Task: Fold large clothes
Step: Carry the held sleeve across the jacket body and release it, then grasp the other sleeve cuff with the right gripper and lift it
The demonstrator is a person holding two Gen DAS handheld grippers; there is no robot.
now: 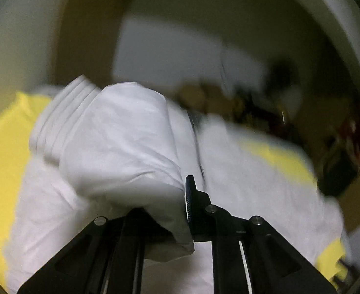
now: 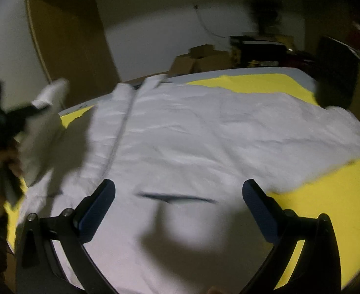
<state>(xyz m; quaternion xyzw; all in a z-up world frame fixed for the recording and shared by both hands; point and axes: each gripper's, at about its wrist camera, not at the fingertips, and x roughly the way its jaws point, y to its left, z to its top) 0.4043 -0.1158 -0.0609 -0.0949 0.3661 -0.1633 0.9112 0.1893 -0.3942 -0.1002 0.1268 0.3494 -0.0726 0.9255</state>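
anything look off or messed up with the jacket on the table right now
Nothing damaged or spilled. The white jacket lies wrinkled on the yellow cover, its right edge hanging past the table's rim. One sleeve is lifted, pinched in the left hand-held gripper. The right hand-held gripper is open and empty.

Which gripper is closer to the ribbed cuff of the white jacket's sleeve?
Left. The left gripper is shut on the sleeve leading to the cuff; the right gripper hangs open above the jacket's body, apart from it.
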